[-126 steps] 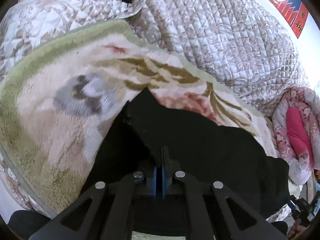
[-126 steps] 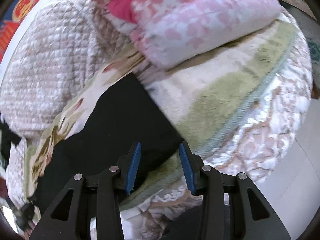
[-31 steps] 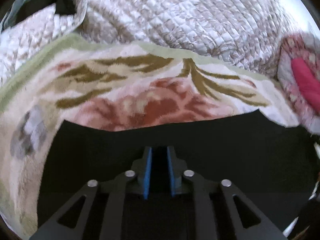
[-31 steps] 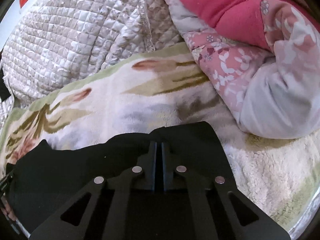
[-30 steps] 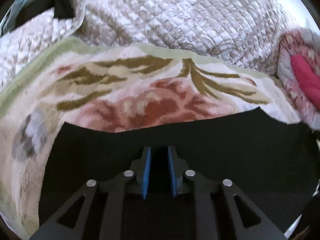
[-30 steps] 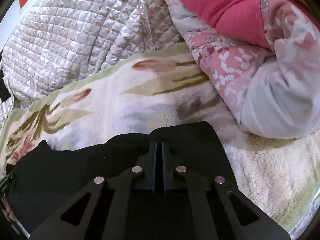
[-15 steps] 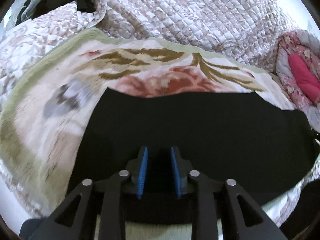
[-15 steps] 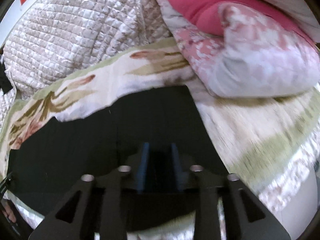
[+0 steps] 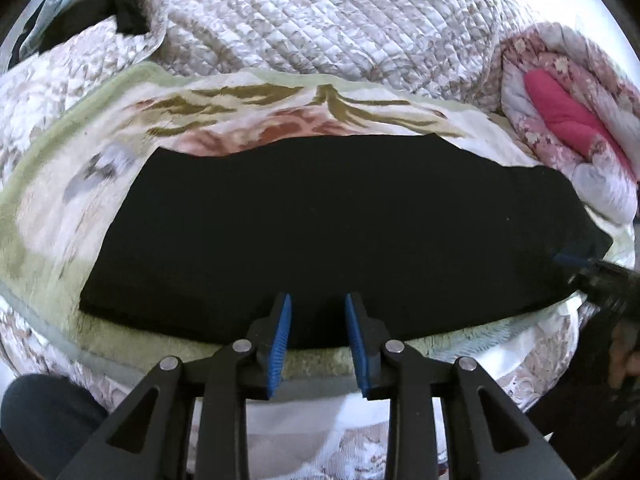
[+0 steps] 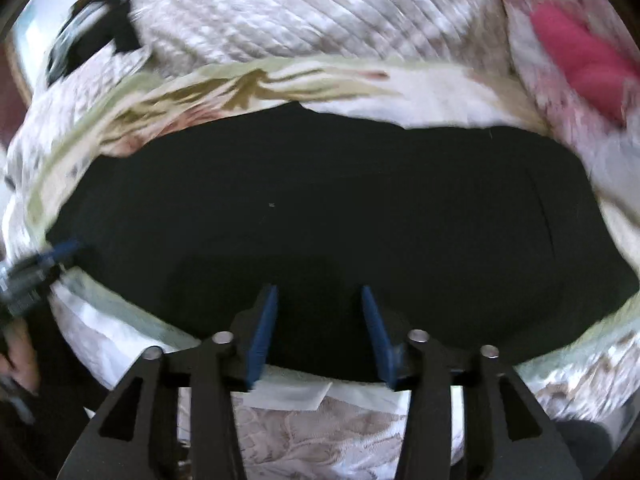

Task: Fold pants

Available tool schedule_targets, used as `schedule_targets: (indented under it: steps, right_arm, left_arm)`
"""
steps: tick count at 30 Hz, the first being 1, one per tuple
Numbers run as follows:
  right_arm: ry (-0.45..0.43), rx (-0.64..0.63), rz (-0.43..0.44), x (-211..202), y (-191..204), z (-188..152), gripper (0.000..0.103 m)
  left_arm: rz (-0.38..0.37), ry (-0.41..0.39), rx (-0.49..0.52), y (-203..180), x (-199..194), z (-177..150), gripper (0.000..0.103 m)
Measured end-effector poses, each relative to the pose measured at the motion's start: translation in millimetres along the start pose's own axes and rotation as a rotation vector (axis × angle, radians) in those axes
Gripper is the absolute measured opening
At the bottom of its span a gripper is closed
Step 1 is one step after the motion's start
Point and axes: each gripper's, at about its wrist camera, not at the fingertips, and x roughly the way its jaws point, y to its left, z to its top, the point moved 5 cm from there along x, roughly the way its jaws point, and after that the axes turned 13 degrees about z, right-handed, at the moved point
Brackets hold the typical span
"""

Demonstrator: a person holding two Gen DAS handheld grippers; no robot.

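The black pants (image 9: 320, 224) lie flat as a long folded band across a floral fleece blanket (image 9: 60, 184); they also fill the middle of the right wrist view (image 10: 320, 220). My left gripper (image 9: 318, 312) is open and empty, its blue pads over the pants' near edge. My right gripper (image 10: 318, 304) is open and empty, also at the near edge. The right gripper shows at the right edge of the left wrist view (image 9: 592, 268), and the left gripper shows blurred at the left edge of the right wrist view (image 10: 44, 264).
A quilted beige bedspread (image 9: 320, 20) rises behind the blanket. A rolled pink floral duvet (image 9: 568, 120) lies at the right, close to the pants' end. Dark cloth (image 9: 120, 12) sits at the far left. The bed's near edge (image 9: 320, 432) is below my grippers.
Both grippers have opened and let go of the pants, then pulled back toward the near edge. The pants now lie flat, folded lengthwise on the blanket.
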Motion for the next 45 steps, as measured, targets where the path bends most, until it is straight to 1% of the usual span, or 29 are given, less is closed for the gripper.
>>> schedule_targets:
  steps: [3, 5, 6, 9, 11, 12, 15, 19, 22, 27, 30, 31, 32, 33, 34, 35, 37, 39, 43, 45]
  right_arm:
    - [-0.006, 0.007, 0.010, 0, -4, 0, 0.054]
    - [-0.012, 0.017, 0.013, -1, -8, 1, 0.054]
    - [-0.013, 0.016, 0.011, -2, -7, 0, 0.054]
    - [-0.008, 0.002, 0.001, -2, -6, -1, 0.055]
    - [-0.003, -0.009, -0.004, 0, -2, -1, 0.058]
    - [-0.001, -0.016, -0.006, 2, 0, -1, 0.061]
    - [0.005, -0.033, -0.019, 3, 2, -1, 0.063]
    - [0.005, -0.014, 0.001, 2, -1, 1, 0.063]
    - [-0.004, -0.003, 0.004, 2, -1, 1, 0.063]
    - [-0.013, 0.002, 0.009, 1, 0, 1, 0.063]
    - [-0.025, 0.019, 0.022, 0, -2, 0, 0.063]
    - [-0.028, 0.028, 0.027, -2, -2, 1, 0.063]
    - [-0.031, 0.036, 0.032, -3, -3, 1, 0.063]
    - [-0.033, 0.046, 0.038, -4, -4, 0, 0.063]
    - [-0.035, 0.053, 0.044, -5, -4, 0, 0.063]
    - [-0.038, 0.062, 0.050, -8, -5, 0, 0.063]
    - [-0.050, 0.092, 0.066, -13, -8, -1, 0.063]
    - [-0.064, 0.130, 0.083, -18, -13, -2, 0.063]
    - [-0.101, 0.177, 0.094, -28, -21, -1, 0.063]
    - [-0.124, 0.194, 0.100, -34, -25, 1, 0.063]
  left_arm:
    - [0.009, -0.003, -0.038, 12, -3, -3, 0.031]
    - [0.005, -0.012, -0.083, 22, -5, -5, 0.031]
    - [0.016, -0.020, -0.110, 28, -7, -6, 0.031]
    - [0.040, -0.032, -0.215, 55, -10, -11, 0.031]
    - [0.048, -0.010, -0.296, 76, -8, -17, 0.035]
    - [0.043, 0.007, -0.338, 85, -6, -21, 0.035]
    - [-0.038, 0.021, -0.422, 99, 0, -27, 0.035]
    - [-0.087, 0.025, -0.504, 107, 9, -28, 0.035]
    - [-0.099, 0.017, -0.536, 109, 15, -23, 0.035]
    - [-0.066, -0.001, -0.541, 110, 24, -12, 0.035]
    - [-0.028, -0.016, -0.501, 108, 27, -4, 0.034]
    - [-0.015, -0.016, -0.483, 107, 29, -1, 0.032]
    - [-0.001, -0.014, -0.469, 106, 30, 2, 0.022]
    - [0.011, -0.007, -0.460, 107, 31, 5, 0.017]
    - [0.006, 0.003, -0.454, 108, 32, 8, 0.010]
    - [-0.004, 0.009, -0.451, 108, 32, 11, 0.008]
    - [-0.018, -0.005, -0.428, 105, 26, 20, 0.008]
    - [-0.050, -0.038, -0.391, 96, 14, 35, 0.008]
    - [-0.131, -0.098, -0.293, 60, -6, 71, 0.008]
    - [-0.181, -0.119, -0.230, 31, -12, 91, 0.008]
